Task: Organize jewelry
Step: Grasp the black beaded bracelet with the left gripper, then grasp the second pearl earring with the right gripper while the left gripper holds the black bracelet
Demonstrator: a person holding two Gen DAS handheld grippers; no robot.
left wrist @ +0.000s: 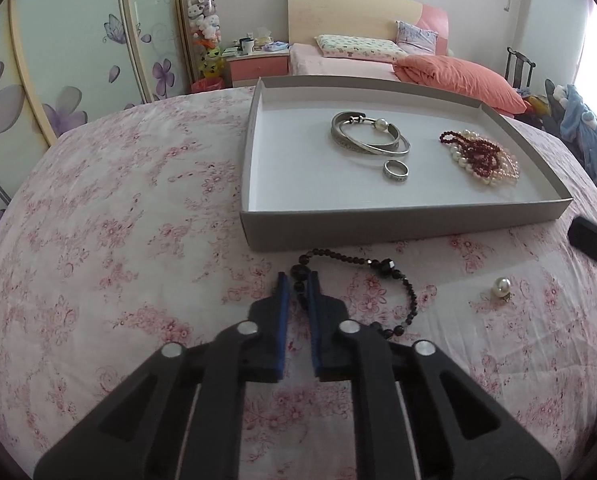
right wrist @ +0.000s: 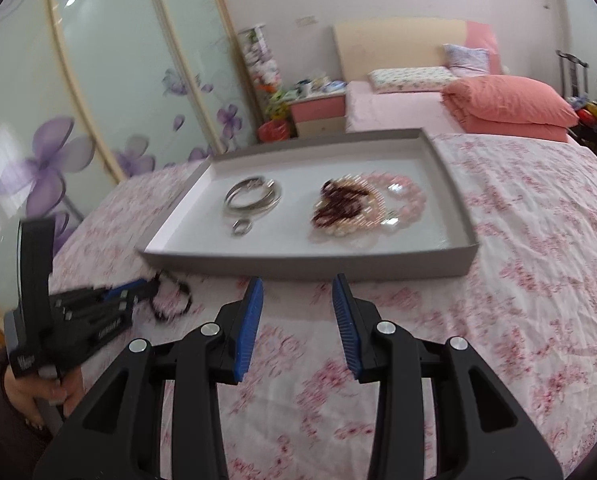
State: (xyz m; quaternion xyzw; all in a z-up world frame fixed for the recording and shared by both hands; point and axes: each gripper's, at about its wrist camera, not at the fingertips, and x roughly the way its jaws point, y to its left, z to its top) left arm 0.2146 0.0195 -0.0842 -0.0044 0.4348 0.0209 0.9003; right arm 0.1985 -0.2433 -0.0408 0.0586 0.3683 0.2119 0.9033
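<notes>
While we look along the left wrist, our left claw [left wrist: 298,280] pinches the black bead bracelet [left wrist: 362,280] on the bed [left wrist: 118,220], near the tray [left wrist: 378,226] | right wrist: right claw [right wrist: 298,282] half-open, empty, before the tray [right wrist: 310,266]; bracelet [right wrist: 174,300] lies far left.

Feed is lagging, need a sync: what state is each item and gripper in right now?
Left gripper: shut on black bead bracelet.
Black bead bracelet: on bedspread, outside tray.
Right gripper: open, empty.
Tray: open, holding jewelry.
Silver bangles: in tray.
Ring: in tray.
Pearl earring: on bedspread.
</notes>
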